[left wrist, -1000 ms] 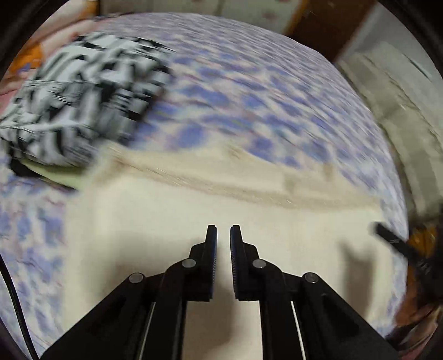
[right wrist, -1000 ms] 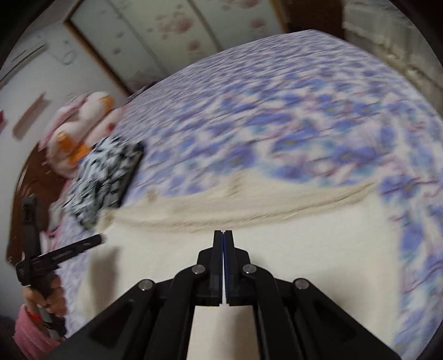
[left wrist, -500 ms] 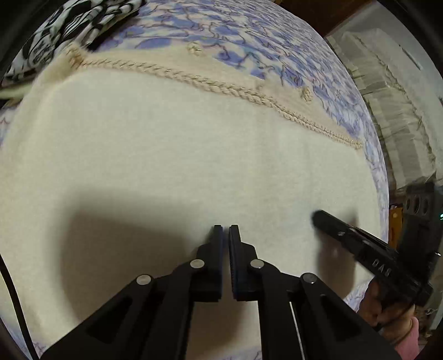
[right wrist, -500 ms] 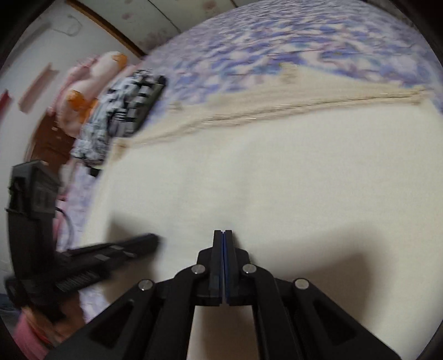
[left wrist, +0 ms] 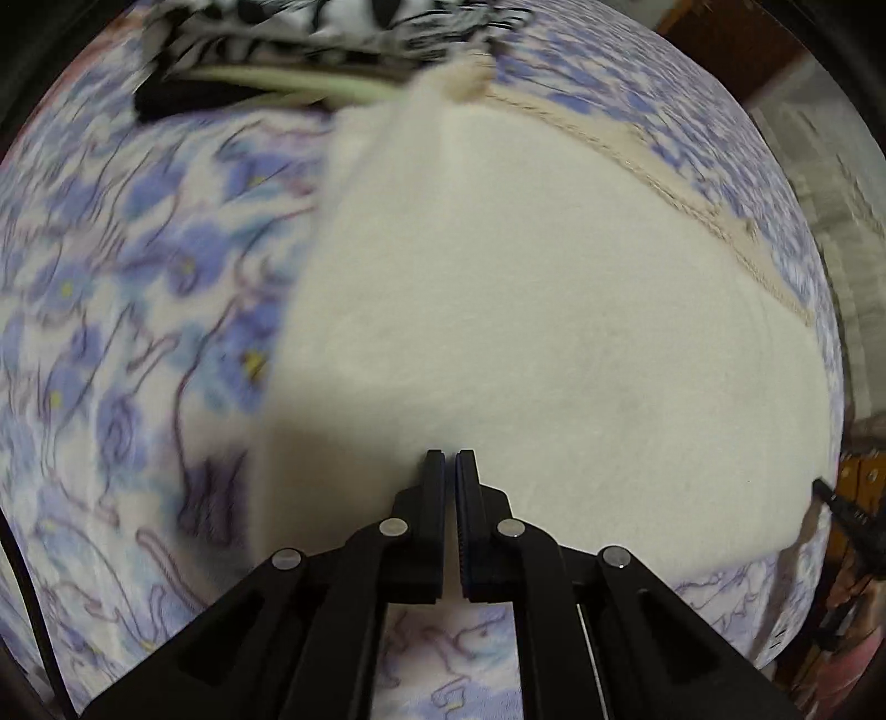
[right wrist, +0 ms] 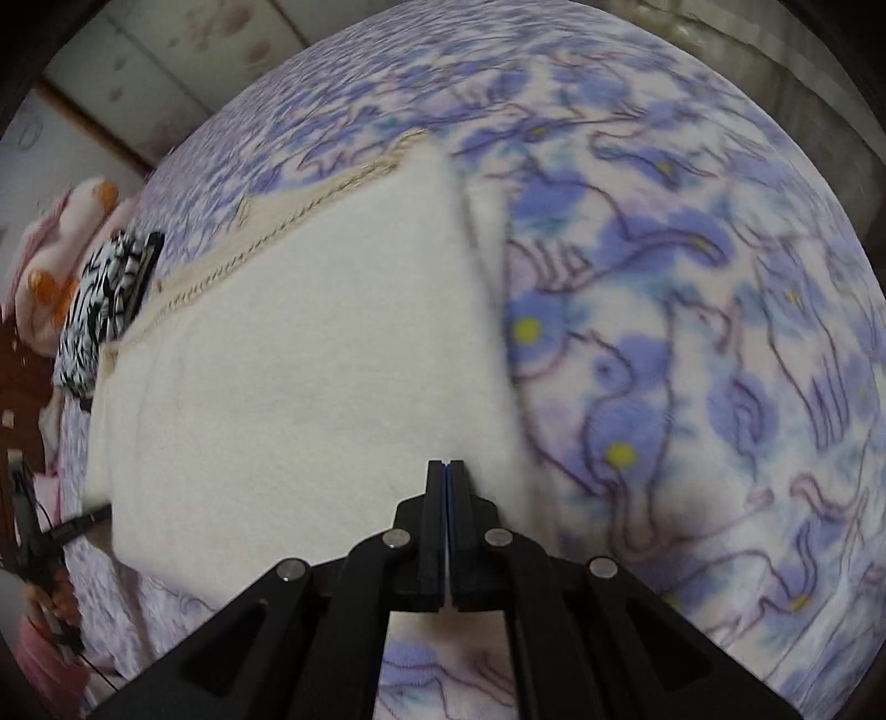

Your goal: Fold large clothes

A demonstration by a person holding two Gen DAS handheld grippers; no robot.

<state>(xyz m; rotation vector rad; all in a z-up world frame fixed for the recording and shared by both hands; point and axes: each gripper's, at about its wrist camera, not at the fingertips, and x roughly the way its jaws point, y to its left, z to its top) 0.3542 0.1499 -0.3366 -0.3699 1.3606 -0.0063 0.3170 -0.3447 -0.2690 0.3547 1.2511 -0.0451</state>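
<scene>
A cream garment (left wrist: pixel 554 332) lies folded flat on the floral bedsheet (left wrist: pixel 111 332), with a braided beige trim (left wrist: pixel 670 191) along its far edge. My left gripper (left wrist: pixel 449 455) hovers shut over the garment's near left corner, and I see nothing between its pads. The right wrist view shows the same garment (right wrist: pixel 310 376) to the left. There my right gripper (right wrist: pixel 446 463) is shut and empty, just above the cloth's near right edge. Each gripper appears at the rim of the other's view: the right gripper (left wrist: pixel 841 507) and the left gripper (right wrist: pixel 61 534).
A folded black-and-white patterned garment (left wrist: pixel 343 22) (right wrist: pixel 105 299) lies past the cream one's far left corner, on pale green and black items (left wrist: pixel 310 83). A pink and orange pillow (right wrist: pixel 66 232) lies behind it. Wardrobe doors (right wrist: pixel 166 72) stand beyond the bed.
The grippers have drawn apart and sunk toward the cloth: the left one went to the garment's left edge, the right one to its right edge. Both stayed shut.
</scene>
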